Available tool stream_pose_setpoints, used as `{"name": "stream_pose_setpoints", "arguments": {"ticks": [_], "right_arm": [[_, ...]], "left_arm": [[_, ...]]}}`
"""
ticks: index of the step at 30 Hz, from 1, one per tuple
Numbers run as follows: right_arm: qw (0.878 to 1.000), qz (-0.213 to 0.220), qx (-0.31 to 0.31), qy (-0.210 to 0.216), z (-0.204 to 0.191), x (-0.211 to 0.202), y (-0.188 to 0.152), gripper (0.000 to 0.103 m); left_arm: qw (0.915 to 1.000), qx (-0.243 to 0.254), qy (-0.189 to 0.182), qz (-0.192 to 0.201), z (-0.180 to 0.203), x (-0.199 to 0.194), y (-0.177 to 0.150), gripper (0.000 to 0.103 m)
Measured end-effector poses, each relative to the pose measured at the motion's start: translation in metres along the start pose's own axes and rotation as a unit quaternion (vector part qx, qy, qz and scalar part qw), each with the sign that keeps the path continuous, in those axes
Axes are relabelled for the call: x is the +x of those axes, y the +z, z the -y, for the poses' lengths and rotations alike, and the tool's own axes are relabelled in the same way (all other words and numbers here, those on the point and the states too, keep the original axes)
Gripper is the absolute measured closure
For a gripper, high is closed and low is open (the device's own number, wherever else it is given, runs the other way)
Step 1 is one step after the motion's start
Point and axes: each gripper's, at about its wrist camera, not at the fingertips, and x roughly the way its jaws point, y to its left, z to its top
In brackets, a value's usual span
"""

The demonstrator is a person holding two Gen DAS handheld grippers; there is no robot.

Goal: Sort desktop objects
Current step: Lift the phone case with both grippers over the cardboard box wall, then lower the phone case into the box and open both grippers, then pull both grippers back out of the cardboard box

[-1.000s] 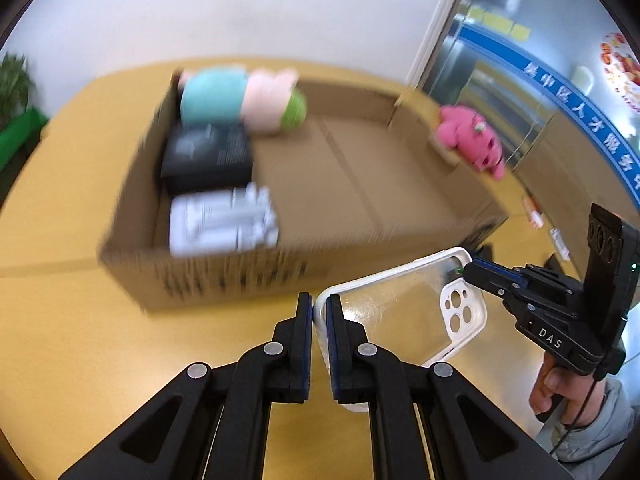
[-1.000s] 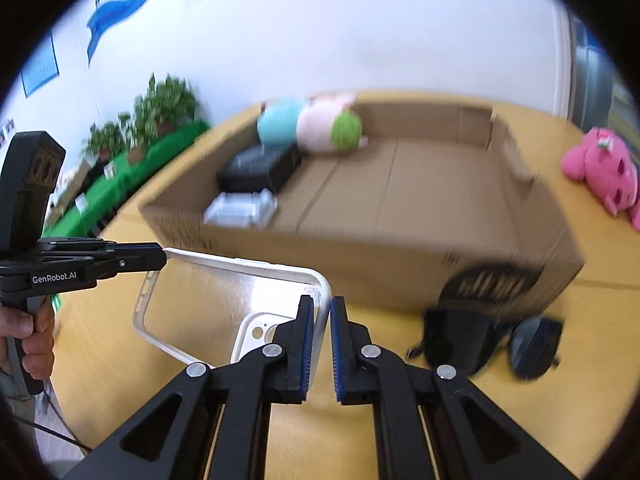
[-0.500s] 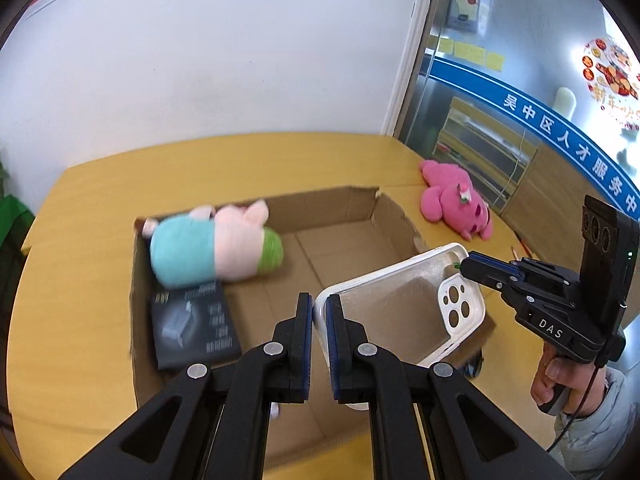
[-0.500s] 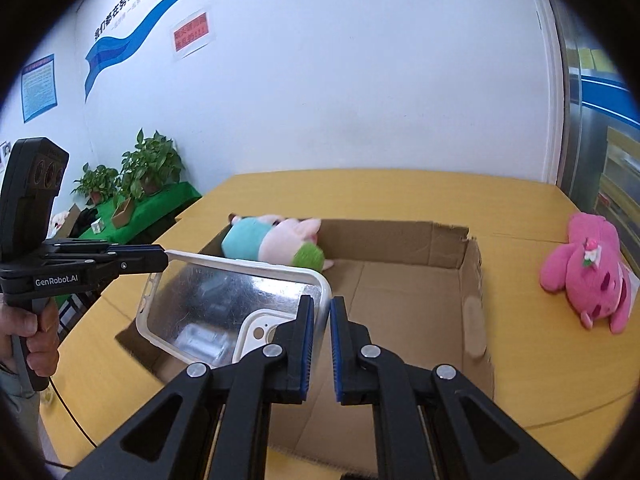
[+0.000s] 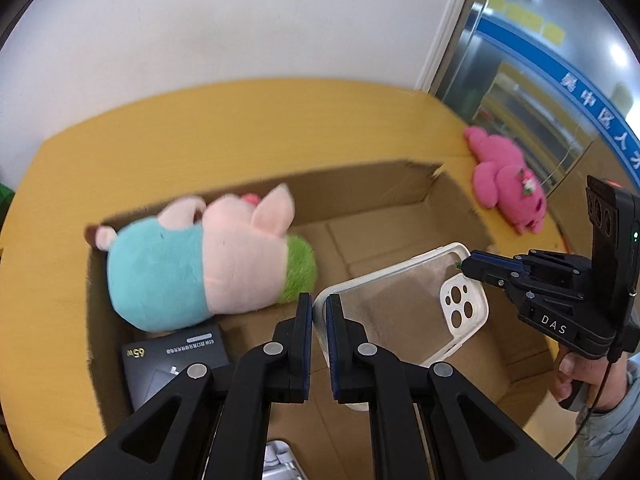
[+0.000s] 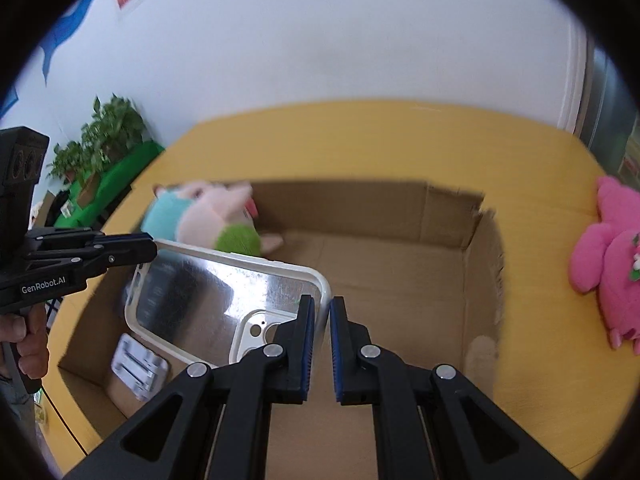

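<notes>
White wall (image 6: 320, 40), yellow table (image 6: 360, 136), potted plants (image 6: 104, 132) left

My 2 cameras each ride on my tongs, looking forward along the fingers, down into the cardboard box (image 5: 400, 216) from close above; both share the box, the phone case (image 6: 224, 292), the yellow worktop (image 6: 360, 140) and the pink plush (image 5: 508, 184).
</notes>
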Motion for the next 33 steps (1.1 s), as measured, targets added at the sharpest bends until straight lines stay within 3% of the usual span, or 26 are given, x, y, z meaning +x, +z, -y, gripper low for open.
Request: {"name": "stream_pose_setpoints", "arguments": {"ticks": [9,15,20,22,24,26,28,30,32,33], "right_arm": [[0.989,-0.145,0.035,0.018,0.01,0.088,-0.016,0.096],[0.987,-0.155,0.039,0.026,0.007,0.099,-0.015,0.096],[0.988,-0.15,0.018,0.014,-0.004,0.098,-0.02,0.095],[0.99,-0.139,0.002,-0.001,-0.01,0.092,-0.022,0.094],[0.993,-0.118,-0.018,-0.02,-0.016,0.077,-0.023,0.087],[0.995,-0.085,-0.033,-0.032,-0.022,0.047,-0.023,0.054],[0.997,-0.036,-0.052,-0.035,-0.032,0.008,-0.029,0.034],[0.997,0.012,-0.063,-0.042,-0.04,-0.031,-0.039,0.023],[0.995,0.056,-0.07,-0.046,-0.045,-0.069,-0.057,0.022],[0.993,0.079,-0.075,-0.044,-0.05,-0.081,-0.065,0.022]], "left_arm": [[0.9952,-0.01,0.036,-0.09,-0.022,0.069,-0.019,0.098],[0.9891,0.004,0.078,-0.125,-0.023,0.085,-0.028,0.098],[0.9893,-0.009,0.082,-0.12,-0.028,0.079,-0.03,0.097],[0.9901,-0.007,0.095,-0.104,-0.027,0.068,-0.029,0.092],[0.9922,-0.001,0.103,-0.07,-0.022,0.045,-0.029,0.072],[0.9935,0.001,0.111,-0.023,-0.016,0.016,-0.032,0.042],[0.9912,0.007,0.127,0.037,-0.01,-0.019,-0.038,0.024],[0.9815,0.005,0.152,0.117,0.005,-0.069,-0.054,0.017],[0.9705,0.019,0.158,0.181,0.021,-0.107,-0.072,0.001],[0.9646,0.028,0.157,0.21,0.029,-0.121,-0.08,0.0]]}}
